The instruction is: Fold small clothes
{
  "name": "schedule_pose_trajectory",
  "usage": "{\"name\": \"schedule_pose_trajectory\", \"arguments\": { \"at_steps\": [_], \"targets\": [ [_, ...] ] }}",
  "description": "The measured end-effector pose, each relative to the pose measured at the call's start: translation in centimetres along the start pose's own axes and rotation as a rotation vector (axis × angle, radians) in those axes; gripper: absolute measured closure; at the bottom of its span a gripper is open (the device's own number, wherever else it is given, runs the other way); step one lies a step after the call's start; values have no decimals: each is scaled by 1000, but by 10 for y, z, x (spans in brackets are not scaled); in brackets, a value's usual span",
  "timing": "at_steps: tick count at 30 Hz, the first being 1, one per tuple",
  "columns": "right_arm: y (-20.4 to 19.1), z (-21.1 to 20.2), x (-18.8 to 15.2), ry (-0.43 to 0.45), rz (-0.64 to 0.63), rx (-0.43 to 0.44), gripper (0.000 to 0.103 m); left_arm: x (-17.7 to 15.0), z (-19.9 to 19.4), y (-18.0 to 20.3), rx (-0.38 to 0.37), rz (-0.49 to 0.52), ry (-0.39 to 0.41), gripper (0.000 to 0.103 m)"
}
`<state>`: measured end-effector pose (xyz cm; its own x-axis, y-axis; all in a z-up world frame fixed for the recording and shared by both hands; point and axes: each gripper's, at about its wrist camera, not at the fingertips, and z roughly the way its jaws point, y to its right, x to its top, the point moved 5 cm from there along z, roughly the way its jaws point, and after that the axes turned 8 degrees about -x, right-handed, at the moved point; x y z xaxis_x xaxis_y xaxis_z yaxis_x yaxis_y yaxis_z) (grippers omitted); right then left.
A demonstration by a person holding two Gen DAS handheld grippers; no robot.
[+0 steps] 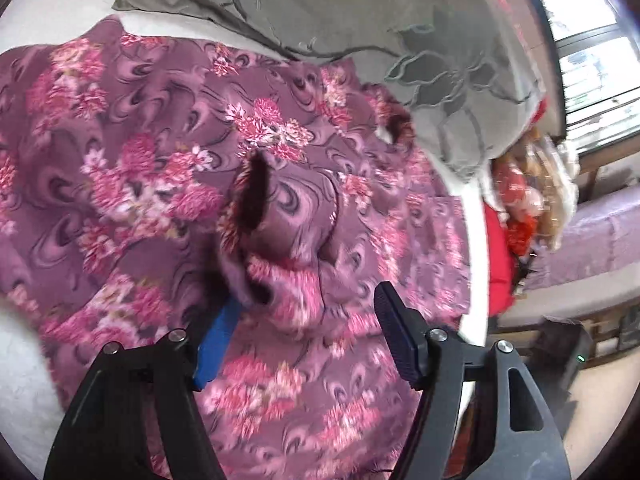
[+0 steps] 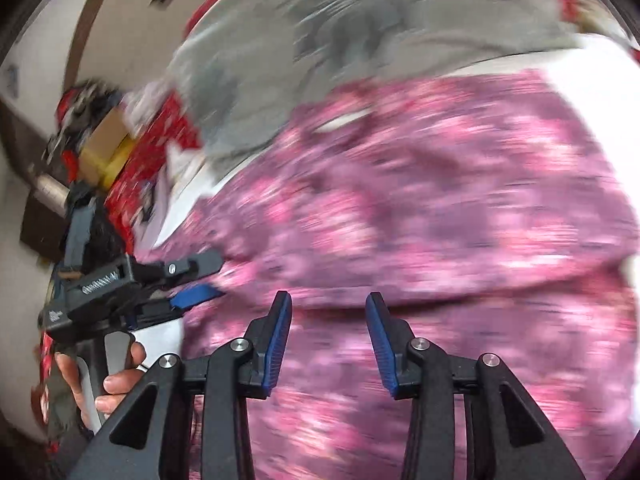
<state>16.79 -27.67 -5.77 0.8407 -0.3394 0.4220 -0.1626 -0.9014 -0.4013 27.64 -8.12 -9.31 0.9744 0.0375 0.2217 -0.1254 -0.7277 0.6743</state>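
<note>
On bed (image 1: 24, 368): floral purple garment (image 1: 132, 168) spread, cuff bunched | left claw (image 1: 308, 320) wide, cuff between pads, unpinched; right claw (image 2: 328, 340) half open, empty | risk: cuff slips free, fold skews

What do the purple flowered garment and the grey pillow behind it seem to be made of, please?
The garment looks like soft, matte fleece or flannel: fuzzy printed surface and plump folds. The pillow seems woven cloth with a slight sheen, its leaf outlines apparently stitched.

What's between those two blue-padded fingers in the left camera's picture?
A bunched-up fold of the purple flowered garment rises between the left gripper fingers. The left wrist view shows it; the pads stand apart, not pinching it.
</note>
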Motion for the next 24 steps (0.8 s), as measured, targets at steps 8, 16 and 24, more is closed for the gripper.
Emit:
{"name": "schedule_pose_trajectory", "arguments": {
  "at_steps": [8, 16, 24],
  "targets": [
    [143, -64, 31, 201, 294, -175, 60, 19, -53, -7, 50, -14, 212, 96],
    [152, 3, 46, 60, 367, -40, 79, 12, -49, -37, 97, -61, 140, 96],
    [157, 5, 42, 103, 262, -239, 98, -7, -38, -49, 147, -50, 76, 85]
  ]
}}
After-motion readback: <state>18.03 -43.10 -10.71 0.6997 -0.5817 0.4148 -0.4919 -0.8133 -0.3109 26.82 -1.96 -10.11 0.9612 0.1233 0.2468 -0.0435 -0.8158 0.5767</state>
